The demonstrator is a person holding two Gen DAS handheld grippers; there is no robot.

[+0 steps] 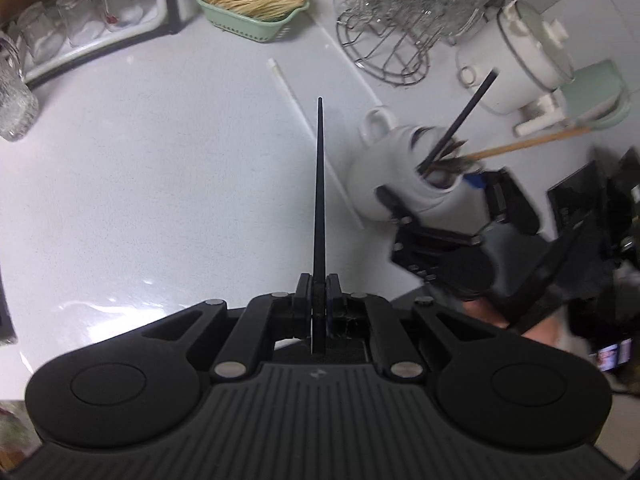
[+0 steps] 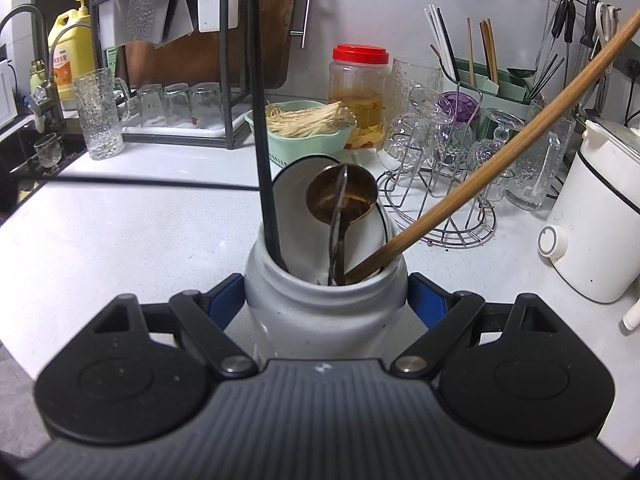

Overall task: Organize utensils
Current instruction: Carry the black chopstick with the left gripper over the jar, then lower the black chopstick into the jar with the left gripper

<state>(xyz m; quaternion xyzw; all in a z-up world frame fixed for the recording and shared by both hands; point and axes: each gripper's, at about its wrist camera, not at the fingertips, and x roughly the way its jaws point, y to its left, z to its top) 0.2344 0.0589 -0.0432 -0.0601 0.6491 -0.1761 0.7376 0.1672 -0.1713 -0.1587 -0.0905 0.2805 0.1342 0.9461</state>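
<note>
Countertop (image 1: 160, 160), white and bare across its middle, fills the left wrist view. The left gripper (image 1: 319, 292) has its jaws pressed together on a black chopstick (image 1: 320, 184), which runs straight toward twelve o'clock from the pads. At two o'clock from it, a white jar (image 1: 384, 176) leans with a second black chopstick (image 1: 460, 124) and a wooden handle (image 1: 528, 142) poking out of its mouth; the right gripper (image 1: 432, 216) is closed around the jar's body. Two white chopsticks (image 1: 304, 120) lie flat on the counter between the held stick and the jar. A green basket (image 1: 248, 20) of pale straws sits at eleven o'clock, a wire glass rack (image 1: 384, 56) at one o'clock.

Right wrist view: the right gripper (image 2: 324, 300) spreads wide, its blue pads clamped on either side of the white jar (image 2: 320, 304), dead centre. Out of the jar rise a black chopstick (image 2: 260, 120) toward twelve o'clock, a metal ladle (image 2: 340, 200), a white spatula blade (image 2: 292, 224) and a long wooden handle (image 2: 500, 156) sweeping to two o'clock. A white kettle (image 2: 592, 216) stands at three o'clock, a red-lidded jar (image 2: 360, 92) at twelve.
</note>
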